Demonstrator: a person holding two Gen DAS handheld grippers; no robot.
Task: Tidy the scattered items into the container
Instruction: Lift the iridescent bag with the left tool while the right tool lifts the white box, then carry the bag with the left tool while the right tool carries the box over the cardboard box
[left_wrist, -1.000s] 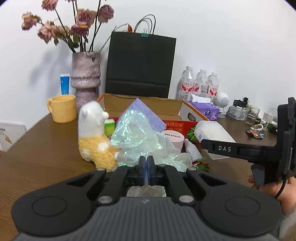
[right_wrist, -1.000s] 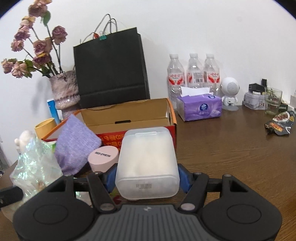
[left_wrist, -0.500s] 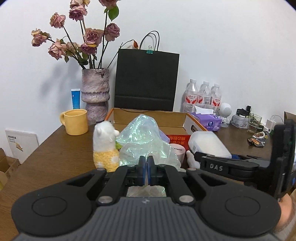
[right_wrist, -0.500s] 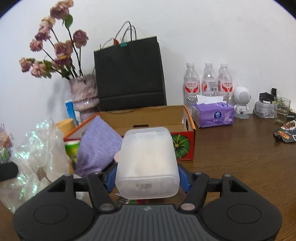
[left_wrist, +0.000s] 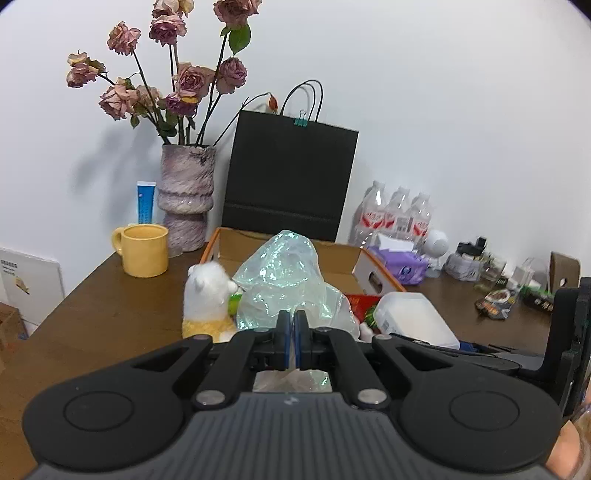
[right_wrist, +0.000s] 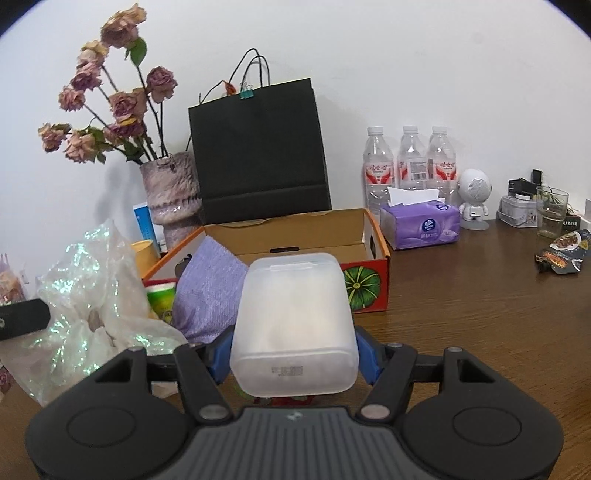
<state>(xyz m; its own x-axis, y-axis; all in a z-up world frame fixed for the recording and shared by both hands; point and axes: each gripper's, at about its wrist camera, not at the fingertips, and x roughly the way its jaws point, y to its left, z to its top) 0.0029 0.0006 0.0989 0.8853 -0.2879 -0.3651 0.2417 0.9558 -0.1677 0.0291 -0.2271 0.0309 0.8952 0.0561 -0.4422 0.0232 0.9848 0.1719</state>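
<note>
My left gripper (left_wrist: 292, 334) is shut on a crinkly iridescent plastic bag (left_wrist: 284, 284), held up in front of the open cardboard box (left_wrist: 280, 245). My right gripper (right_wrist: 293, 354) is shut on a frosted white plastic box (right_wrist: 295, 321), held above the table short of the cardboard box (right_wrist: 295, 232); the plastic box also shows in the left wrist view (left_wrist: 413, 319). The bag shows at the left of the right wrist view (right_wrist: 92, 295). A white and yellow alpaca plush (left_wrist: 208, 299), a purple cloth (right_wrist: 212, 295) and a green-labelled item (right_wrist: 161, 301) lie beside the cardboard box.
A yellow mug (left_wrist: 144, 249), a vase of dried roses (left_wrist: 186, 195) and a black paper bag (left_wrist: 291, 181) stand behind the box. Water bottles (right_wrist: 410, 158), a purple tissue pack (right_wrist: 421, 225), a small white robot figure (right_wrist: 474, 199) and snack packets (right_wrist: 563, 253) sit at the right.
Both grippers have risen and drawn back from the box with their loads; the box and clutter now look lower and farther. The grips have not changed.
</note>
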